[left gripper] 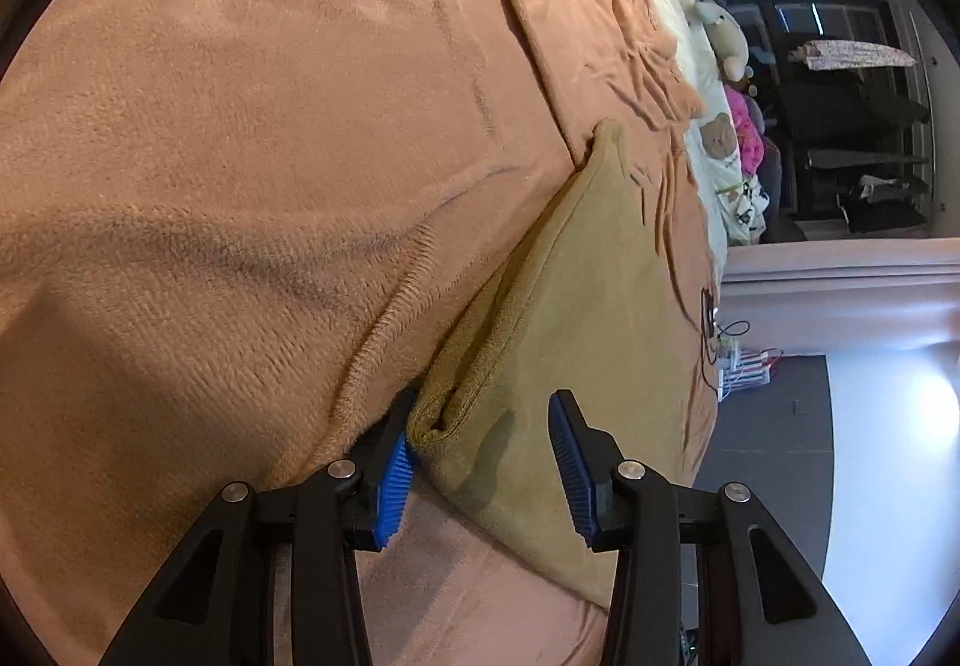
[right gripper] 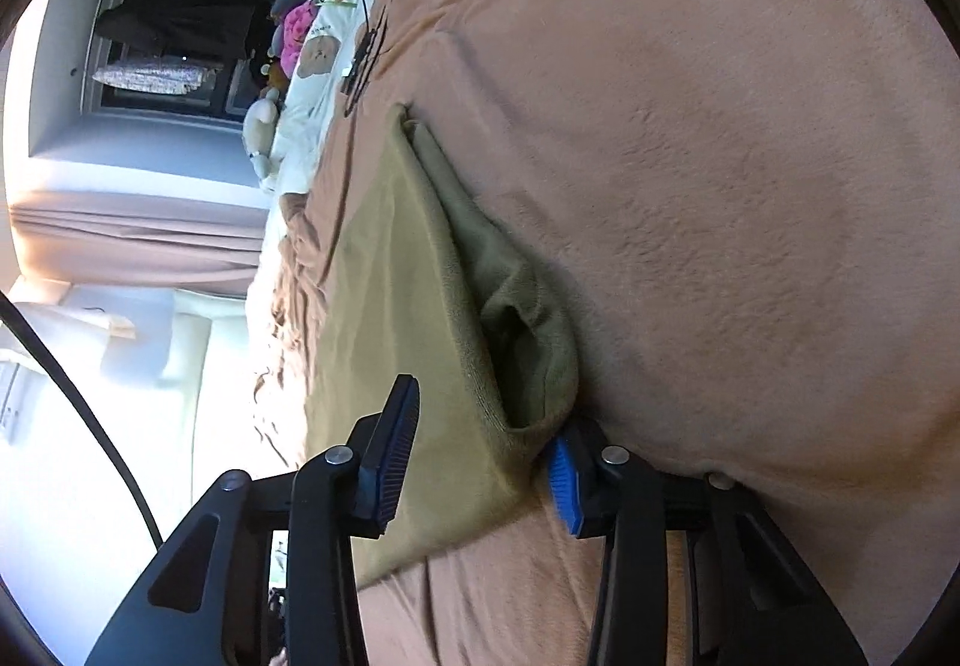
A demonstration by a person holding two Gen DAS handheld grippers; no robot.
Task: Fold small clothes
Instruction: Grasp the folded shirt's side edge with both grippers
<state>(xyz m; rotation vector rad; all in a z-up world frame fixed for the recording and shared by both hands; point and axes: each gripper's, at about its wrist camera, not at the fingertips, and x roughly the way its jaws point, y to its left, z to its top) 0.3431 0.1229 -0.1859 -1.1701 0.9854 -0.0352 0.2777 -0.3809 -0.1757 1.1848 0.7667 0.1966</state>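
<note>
Now, setting: a bed covered by an orange fleece blanket (left gripper: 240, 156); both cameras are rolled onto their sides, so the room beyond appears tipped.
Garment: an olive-tan small cloth (left gripper: 570, 306) lies on the blanket, already doubled over by the look of its layered edge; the near corners show a folded hem.
Left claw (left gripper: 480, 462): spread, straddling one near corner of the cloth. One blue pad (left gripper: 393, 486) sits at the folded hem, pushed down between cloth and blanket; the other pad stands clear above the fabric. Not pinching yet.
Right claw (right gripper: 480, 462): also spread, over the other near corner (right gripper: 528, 366). One finger is tucked under the bunched, pocket-like edge and the other hangs above the flat top layer. Gap visible, so no grip.
Stage, as I judge it: both claws set to close on the two near corners for another fold.
Risk one: the lower fingers press into the fleece, so closing may catch the blanket together with the cloth and drag the bedding up.
Risk two: the right corner is bunched open, and the claw may pinch only one layer, letting the fold fall apart.
Risk three: uneven grips would skew the fold.
Background: soft toys (left gripper: 729, 36) and a dark window, well apart.
</note>
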